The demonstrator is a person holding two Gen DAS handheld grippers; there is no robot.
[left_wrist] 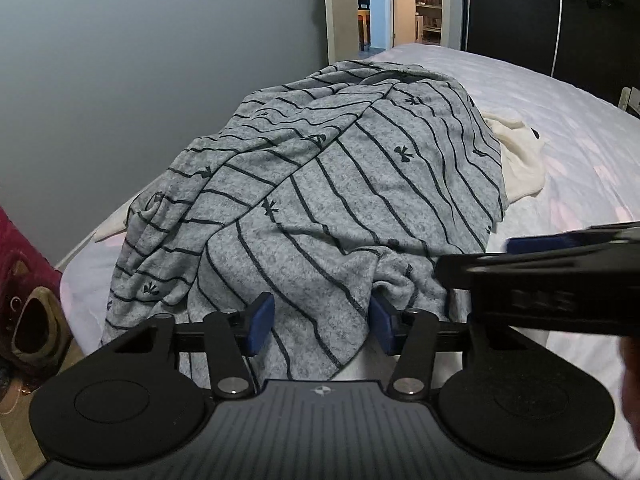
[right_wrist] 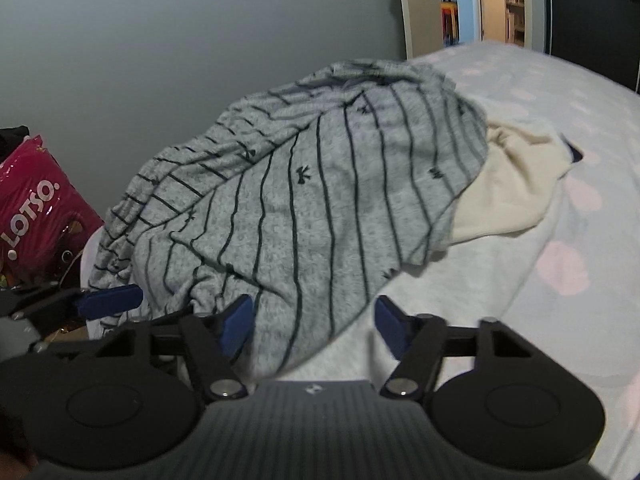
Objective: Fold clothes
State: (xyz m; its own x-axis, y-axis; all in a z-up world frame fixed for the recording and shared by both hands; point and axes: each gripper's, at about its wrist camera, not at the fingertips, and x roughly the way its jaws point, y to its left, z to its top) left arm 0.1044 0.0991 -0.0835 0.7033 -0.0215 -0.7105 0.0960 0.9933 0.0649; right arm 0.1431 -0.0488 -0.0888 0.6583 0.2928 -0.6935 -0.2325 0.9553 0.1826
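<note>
A grey garment with thin dark stripes and small bow marks (left_wrist: 340, 184) lies crumpled in a heap on the bed, also in the right wrist view (right_wrist: 312, 200). My left gripper (left_wrist: 322, 322) sits at its near hem. The jaws stand apart, cloth lies between the blue pads, and I see no squeeze on it. My right gripper (right_wrist: 314, 326) is open over the same hem further right; its left pad is at the cloth and its right pad is over bare sheet. One blurred blue finger (left_wrist: 536, 242) of the right gripper shows in the left wrist view.
A cream garment (right_wrist: 516, 184) lies under the grey one's far right side. The bed (right_wrist: 568, 300) has a white sheet with pale pink spots. A pink bag (right_wrist: 36, 208) stands on the floor at the left. Behind are a grey wall, an open doorway (left_wrist: 376, 4) and a dark wardrobe (left_wrist: 520, 20).
</note>
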